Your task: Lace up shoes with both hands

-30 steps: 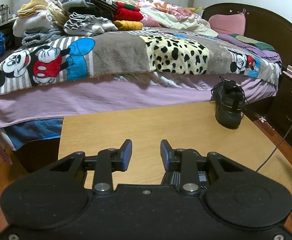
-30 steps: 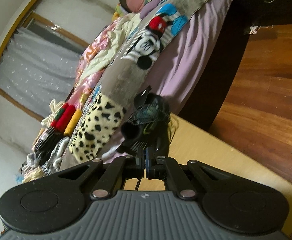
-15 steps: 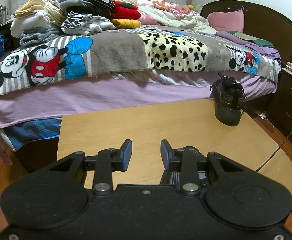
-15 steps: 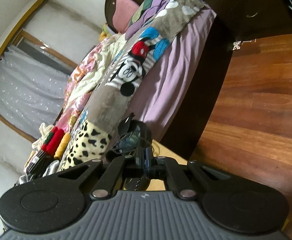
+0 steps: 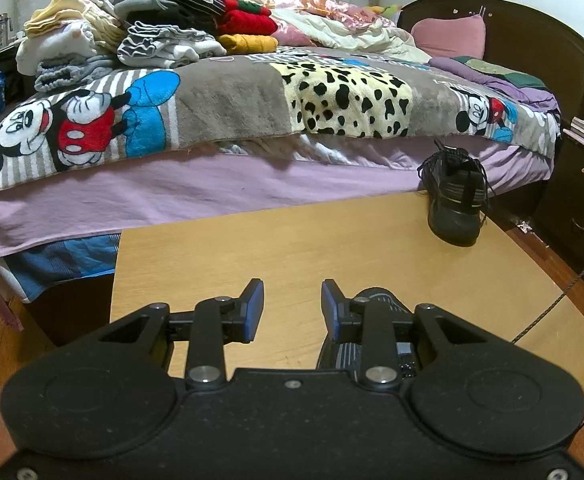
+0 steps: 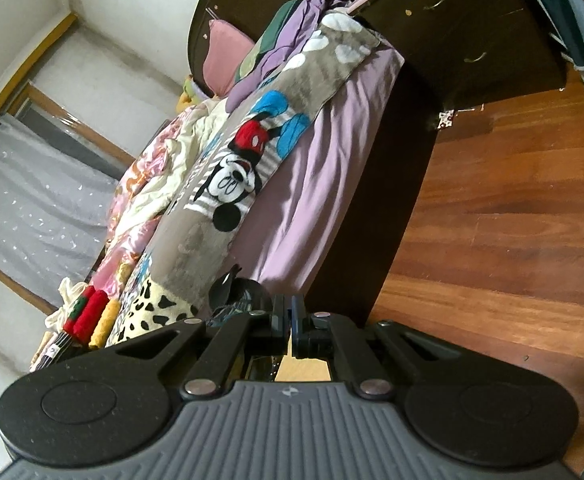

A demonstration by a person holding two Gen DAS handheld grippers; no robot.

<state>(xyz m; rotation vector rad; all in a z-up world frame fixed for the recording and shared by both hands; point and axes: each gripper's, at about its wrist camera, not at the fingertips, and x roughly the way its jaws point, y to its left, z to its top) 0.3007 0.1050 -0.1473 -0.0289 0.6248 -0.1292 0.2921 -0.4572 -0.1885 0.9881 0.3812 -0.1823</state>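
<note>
Black mesh sneaker (image 5: 456, 204) with loose black laces stands upright at the far right edge of the light wooden tabletop (image 5: 292, 256), against the lilac bedsheet (image 5: 171, 196). A second dark shoe (image 5: 376, 300) lies near, partly hidden under my left gripper (image 5: 292, 309). Left jaws spread, nothing between them, bare tabletop below. My right gripper (image 6: 290, 322) has its jaws pressed together; I cannot tell whether a lace is caught. Its view is steeply tilted, the sneaker (image 6: 237, 294) just beyond the tips. Cartoon-mouse blanket (image 5: 91, 120) covers the bed behind.
</note>
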